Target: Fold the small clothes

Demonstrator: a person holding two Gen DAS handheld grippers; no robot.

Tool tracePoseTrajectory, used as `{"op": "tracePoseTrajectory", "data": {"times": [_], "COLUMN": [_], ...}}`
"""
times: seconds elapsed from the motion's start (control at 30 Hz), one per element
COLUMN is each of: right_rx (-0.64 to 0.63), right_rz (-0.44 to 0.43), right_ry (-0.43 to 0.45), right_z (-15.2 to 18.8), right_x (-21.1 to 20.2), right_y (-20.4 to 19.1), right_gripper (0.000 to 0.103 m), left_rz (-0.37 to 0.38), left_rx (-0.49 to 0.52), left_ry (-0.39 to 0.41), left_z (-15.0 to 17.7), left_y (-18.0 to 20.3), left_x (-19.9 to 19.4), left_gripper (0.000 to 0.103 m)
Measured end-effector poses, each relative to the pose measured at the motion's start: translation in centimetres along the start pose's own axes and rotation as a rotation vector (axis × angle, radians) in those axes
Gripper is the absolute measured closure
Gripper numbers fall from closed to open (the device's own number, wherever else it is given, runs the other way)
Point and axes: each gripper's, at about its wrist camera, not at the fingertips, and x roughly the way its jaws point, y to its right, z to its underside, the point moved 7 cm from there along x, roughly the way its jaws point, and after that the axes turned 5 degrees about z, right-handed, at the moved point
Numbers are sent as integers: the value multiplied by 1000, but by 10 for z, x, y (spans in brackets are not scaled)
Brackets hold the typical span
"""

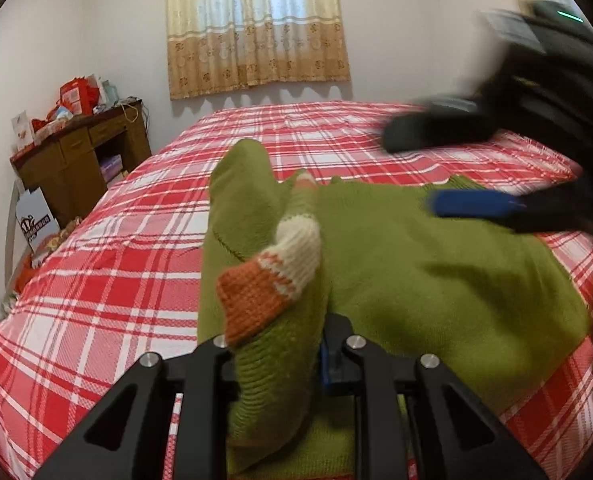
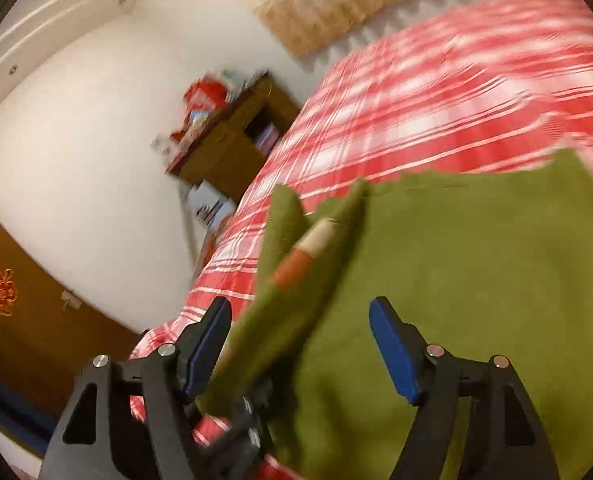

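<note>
- The green sweater (image 1: 436,264) lies spread on the red plaid bed (image 1: 108,264), its cuffed sleeve (image 1: 272,280) running lengthwise from the near edge toward the curtained window (image 1: 256,24).
- The left gripper (image 1: 280,354) is clamped on the sleeve's knit; the pads are buried in fabric.
- The right gripper (image 2: 300,352) stands released, pads apart, above the sweater.
- The right wrist view is smeared with blur.

Both wrist cameras look down close over the bed (image 1: 96,280), sharing the green sweater (image 1: 436,264); right view blurred, perhaps tilted.
</note>
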Motion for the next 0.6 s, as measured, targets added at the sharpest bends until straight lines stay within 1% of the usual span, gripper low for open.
{"op": "tracePoseTrajectory", "data": {"times": [0.07,0.17,0.23,0.3,0.33,0.37,0.4,0.47,0.57,0.6], "right_rx": [-7,-41,-119,-197,-253,-310,-348,-360,-366,-356], "right_rz": [-10,-11,41,88,120,161,193,204,176,162], "right_ry": [-82,-151,-191,-202,-201,-200,-214,-192,-110,-87], "right_z": [-13,-25,-33,-34,-33,-31,-30,-28,-28,-33], "right_x": [34,67,92,106,112,117,122,120,94,82], "right_y": [-9,-22,-34,-42,-46,-49,-48,-47,-48,-48], "right_gripper": [31,31,31,31,47,80,87,88,90,90], "left_rz": [3,8,14,26,31,34,35,33,12,5], "left_rx": [1,7,6,-3,-8,-11,-14,-12,11,25], "left_ry": [-1,0,0,1,3,4,2,-1,5,9], "left_z": [0,1,2,3,2,2,2,3,1,0], "left_y": [1,3,3,2,1,1,1,1,6,9], "left_x": [1,2,2,1,1,1,2,2,-1,-4], "left_gripper": [81,81,81,81,81,81,80,80,80,80]}}
